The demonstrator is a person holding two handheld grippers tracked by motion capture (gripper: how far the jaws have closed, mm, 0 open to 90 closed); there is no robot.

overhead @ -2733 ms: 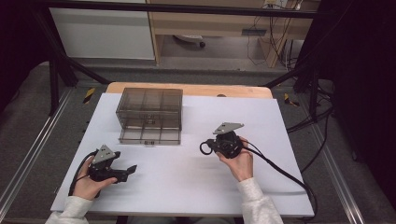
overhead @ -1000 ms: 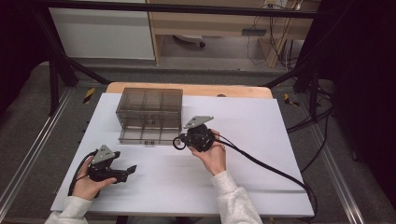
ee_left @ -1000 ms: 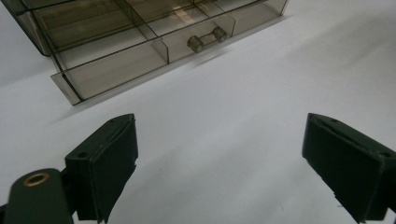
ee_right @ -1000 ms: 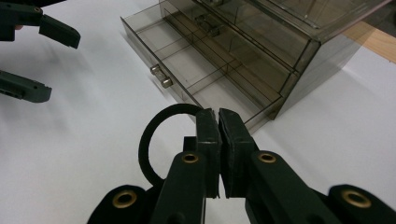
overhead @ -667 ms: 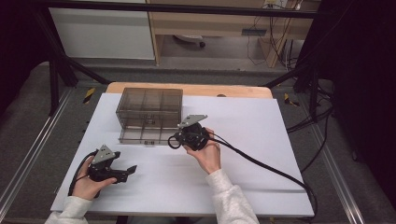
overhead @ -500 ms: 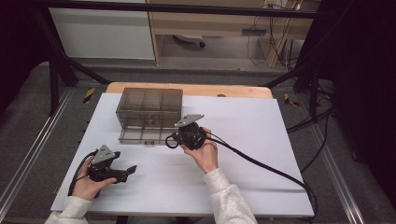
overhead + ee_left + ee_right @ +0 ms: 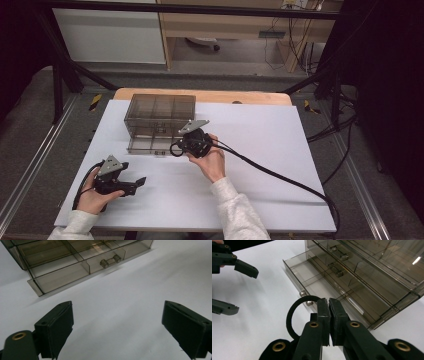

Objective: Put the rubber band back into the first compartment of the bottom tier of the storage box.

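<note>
Now black ring (image 7: 291, 315) pinched in right tongs (image 7: 329, 312).

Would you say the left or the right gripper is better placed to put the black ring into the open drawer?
Right: the right gripper is shut on the black ring beside the open drawer. The left gripper lies open, farther away.

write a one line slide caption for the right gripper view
Right gripper shut on a black ring, poised beside the open bottom drawer of a clear organizer.
</note>
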